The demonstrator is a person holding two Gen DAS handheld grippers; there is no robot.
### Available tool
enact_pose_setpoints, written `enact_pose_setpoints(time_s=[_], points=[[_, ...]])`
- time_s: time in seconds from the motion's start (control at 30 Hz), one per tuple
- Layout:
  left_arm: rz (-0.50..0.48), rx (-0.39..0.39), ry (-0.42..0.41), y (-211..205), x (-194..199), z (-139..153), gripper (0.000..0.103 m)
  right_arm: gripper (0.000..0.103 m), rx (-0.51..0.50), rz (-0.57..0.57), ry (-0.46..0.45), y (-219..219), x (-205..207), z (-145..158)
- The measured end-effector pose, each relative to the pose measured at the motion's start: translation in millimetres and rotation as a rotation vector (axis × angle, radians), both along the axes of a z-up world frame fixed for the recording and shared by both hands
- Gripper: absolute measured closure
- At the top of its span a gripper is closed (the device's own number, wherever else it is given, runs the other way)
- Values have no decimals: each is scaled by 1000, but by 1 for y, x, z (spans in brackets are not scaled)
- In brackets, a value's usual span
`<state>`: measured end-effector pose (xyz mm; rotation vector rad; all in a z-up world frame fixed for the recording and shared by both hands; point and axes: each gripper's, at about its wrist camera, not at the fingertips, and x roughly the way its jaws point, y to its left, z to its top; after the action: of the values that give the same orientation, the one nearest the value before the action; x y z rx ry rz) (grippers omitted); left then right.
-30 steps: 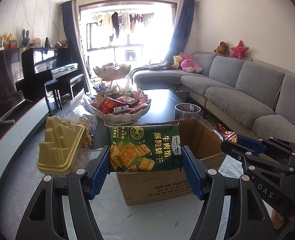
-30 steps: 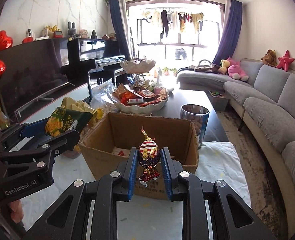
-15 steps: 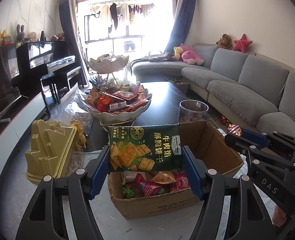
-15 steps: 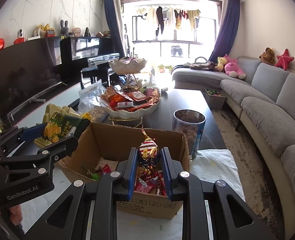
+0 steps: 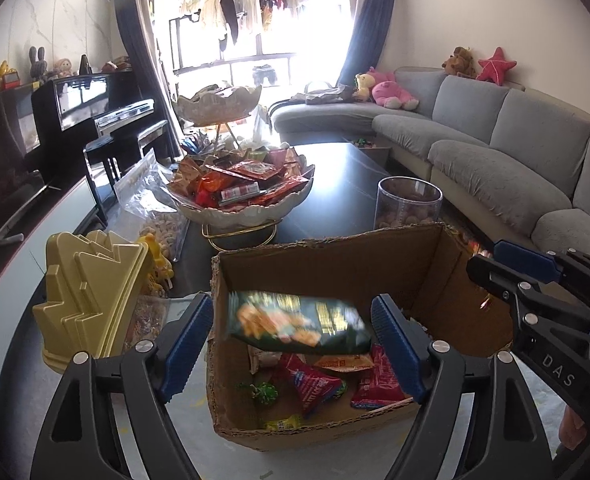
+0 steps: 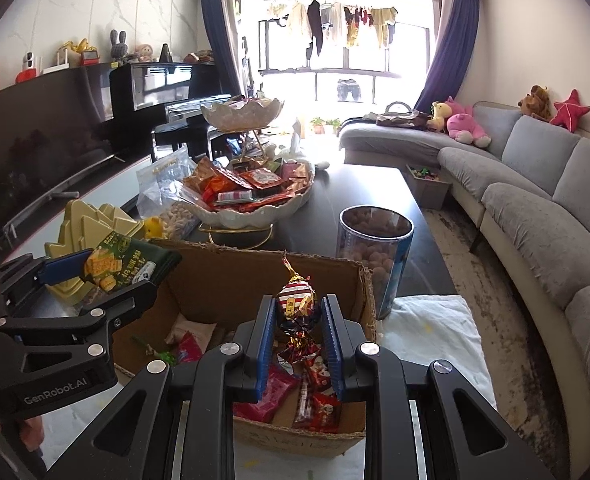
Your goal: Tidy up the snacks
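An open cardboard box (image 5: pixel 335 256) holds several snack packets. My left gripper (image 5: pixel 295 340) is open over the box; the green cracker bag (image 5: pixel 295 322) is blurred between its fingers, apart from both pads, over the box's inside. In the right wrist view the bag (image 6: pixel 127 266) shows at the left gripper's tip (image 6: pixel 95 276) above the box's left edge (image 6: pixel 199 248). My right gripper (image 6: pixel 298 332) is shut on a red-striped foil candy (image 6: pixel 297 300) above the box's right side.
A white bowl (image 5: pixel 247 210) heaped with snacks stands behind the box, with a second bowl above it. A clear jar of nuts (image 5: pixel 409 204) stands to the right, a yellow moulded container (image 5: pixel 91 292) and a plastic bag to the left. A grey sofa (image 5: pixel 515 160) runs along the right.
Both grippers moved forward and over the box. My left gripper opened and the green cracker bag came free of its pads. The right gripper still holds the candy.
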<state>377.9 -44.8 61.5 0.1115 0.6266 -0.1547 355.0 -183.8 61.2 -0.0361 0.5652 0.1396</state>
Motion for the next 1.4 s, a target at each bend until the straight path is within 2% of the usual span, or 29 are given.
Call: enact_pose_setpoints(time_s=[0.03,0.07,0.1,0.27,0.4,0.5,0.83,1.07,1.4], points=[[6,4,-1,1,-1,-1,15,65,-5,-7,-5,0,-1,-1],[11,6,0,2,-3,-1,12,46,-5,-7,-5,0,-1,-1],[14,7,-2,4,-7,-1,11,42,-5,-22,-11,0,-4,-3],[39,5,-47,9,-31,5,4,40,16,-55,-26,-6,-23,-2],[64,-1,-92,16,-57,14,0,34,22,-64,-38,-6,-41,2],[72,-18,-109,23,-77,20,0,32,22,-64,-44,-6,-51,4],[89,-25,-144,30,-141,28,0,19,7,-60,-113,-1,-118,19],[104,-30,-155,33,-185,27,0,17,-12,-62,-138,1,-172,19],[133,1,-188,33,-238,29,0,14,5,-73,-139,0,-222,14]])
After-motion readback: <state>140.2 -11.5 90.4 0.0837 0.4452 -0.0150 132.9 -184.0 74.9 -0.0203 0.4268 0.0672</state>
